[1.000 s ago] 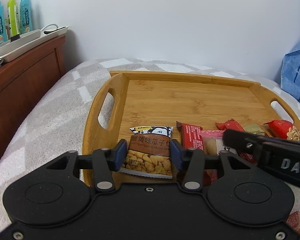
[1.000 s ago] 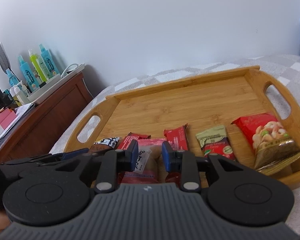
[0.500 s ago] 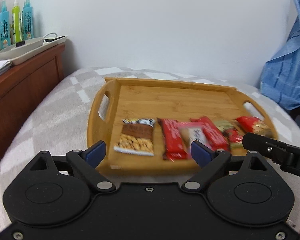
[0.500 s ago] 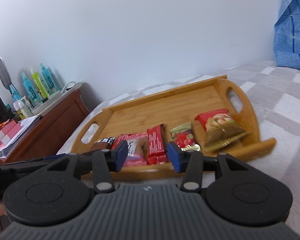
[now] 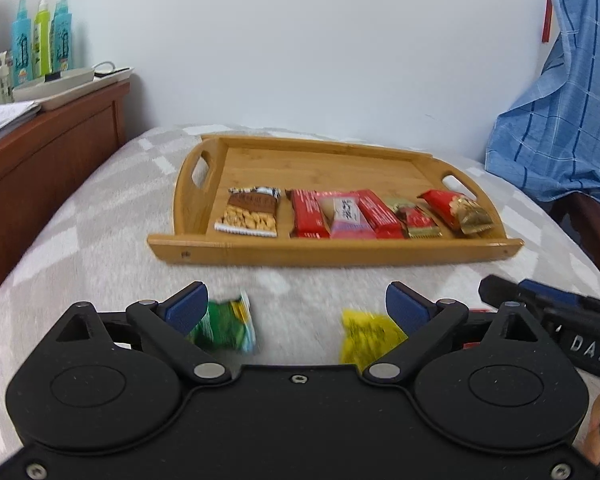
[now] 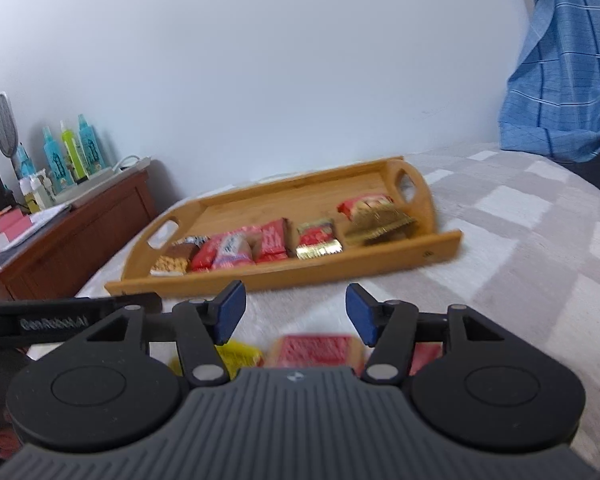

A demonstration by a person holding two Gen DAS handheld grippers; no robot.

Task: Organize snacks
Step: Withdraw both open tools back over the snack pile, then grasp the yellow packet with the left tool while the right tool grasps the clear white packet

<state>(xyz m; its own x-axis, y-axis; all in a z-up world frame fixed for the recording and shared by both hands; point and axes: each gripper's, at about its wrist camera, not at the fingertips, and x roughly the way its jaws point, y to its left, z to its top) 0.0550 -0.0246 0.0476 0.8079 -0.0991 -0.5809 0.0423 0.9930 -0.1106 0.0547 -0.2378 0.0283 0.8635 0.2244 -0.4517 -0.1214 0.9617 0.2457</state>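
A bamboo tray (image 5: 332,250) (image 6: 440,246) lies on the bed with several snack packets in a row along its near side: a peanut packet (image 5: 250,212), red bars (image 5: 306,216), a pink packet (image 5: 348,216) and a red nut bag (image 5: 456,208). My left gripper (image 5: 298,308) is back from the tray, its jaws opening, nothing between them. A green packet (image 5: 224,328) and a yellow packet (image 5: 368,334) lie on the blanket under it. My right gripper (image 6: 296,312) hovers with jaws opening and empty, above a red packet (image 6: 316,350) and the yellow packet (image 6: 236,354).
A wooden cabinet (image 5: 40,160) with spray bottles (image 5: 40,36), a white tray and papers stands at the left. Blue checked cloth (image 5: 564,120) hangs at the right. A checked grey blanket (image 6: 520,248) covers the bed, with a white wall behind.
Both grippers let go of packets on the tray, opened, and pulled back from it. Loose packets on the blanket have come into view beneath them.
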